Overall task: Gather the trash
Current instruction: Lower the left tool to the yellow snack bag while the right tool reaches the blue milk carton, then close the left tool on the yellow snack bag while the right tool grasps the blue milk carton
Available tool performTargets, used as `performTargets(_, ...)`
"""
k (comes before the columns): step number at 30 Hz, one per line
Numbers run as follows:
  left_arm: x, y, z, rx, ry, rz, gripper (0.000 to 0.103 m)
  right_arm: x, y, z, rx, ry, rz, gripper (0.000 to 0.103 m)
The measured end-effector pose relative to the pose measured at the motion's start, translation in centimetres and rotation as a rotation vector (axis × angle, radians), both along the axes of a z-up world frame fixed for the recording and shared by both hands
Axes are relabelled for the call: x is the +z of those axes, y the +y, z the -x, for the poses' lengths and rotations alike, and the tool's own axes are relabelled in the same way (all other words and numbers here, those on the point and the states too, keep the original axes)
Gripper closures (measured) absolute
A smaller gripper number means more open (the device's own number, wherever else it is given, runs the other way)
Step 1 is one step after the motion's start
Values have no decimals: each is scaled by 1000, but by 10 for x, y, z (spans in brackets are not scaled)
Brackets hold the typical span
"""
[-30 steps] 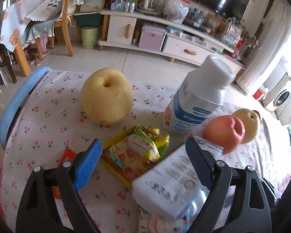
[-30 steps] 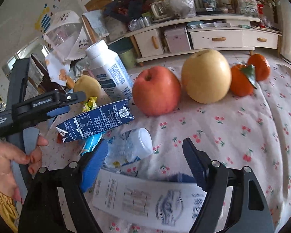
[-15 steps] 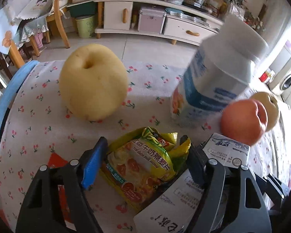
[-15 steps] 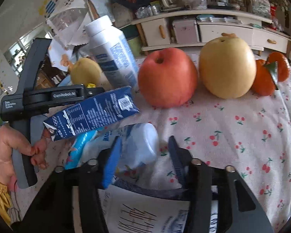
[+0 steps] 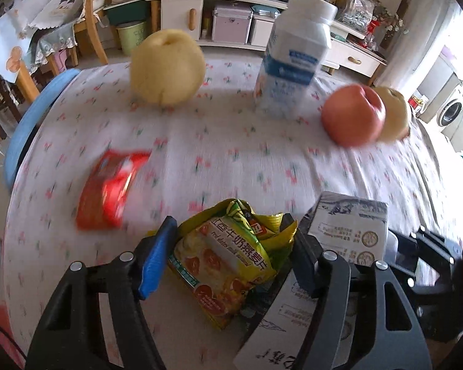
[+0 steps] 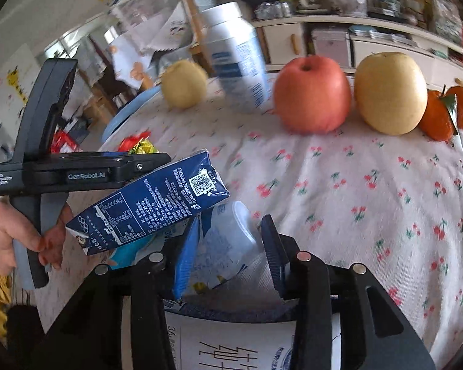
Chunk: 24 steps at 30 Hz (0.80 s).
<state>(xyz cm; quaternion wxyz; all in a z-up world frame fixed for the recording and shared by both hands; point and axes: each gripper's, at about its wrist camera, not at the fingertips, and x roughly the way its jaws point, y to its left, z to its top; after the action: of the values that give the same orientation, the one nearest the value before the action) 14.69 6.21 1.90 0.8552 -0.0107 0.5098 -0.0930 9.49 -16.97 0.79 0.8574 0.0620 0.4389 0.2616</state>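
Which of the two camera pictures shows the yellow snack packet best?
The left wrist view: the yellow snack packet fills the foreground between the closing jaws of the left claw, its printing sharp and readable. In the right wrist view only a small crumpled yellow corner peeks out behind the black body of the other handheld tool.

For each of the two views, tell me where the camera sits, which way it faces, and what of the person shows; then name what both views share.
Left wrist view: sits on the left gripper, facing down across the floral table; its jaws are closing around a yellow snack packet.
Right wrist view: sits on the right gripper, jaws gripping a crumpled white bottle; a hand holds the other gripper.
Shared: the red apple and upright white bottle.
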Motion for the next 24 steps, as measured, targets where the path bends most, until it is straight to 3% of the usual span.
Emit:
performTargets(13,0,18,115,34,-57,53,35,8,26,58,131,-29,88,60)
performTargets(16,-2,20,129,32,-88,60,34,9,25,60,101,-15,77,58)
performTargets(20,-1,23,142,19,-148,59,31,14,13,64,4,17,9,41)
performTargets(24,-2,24,146,-29,-180,51,22,28,3,76,-68,-5,-42,35)
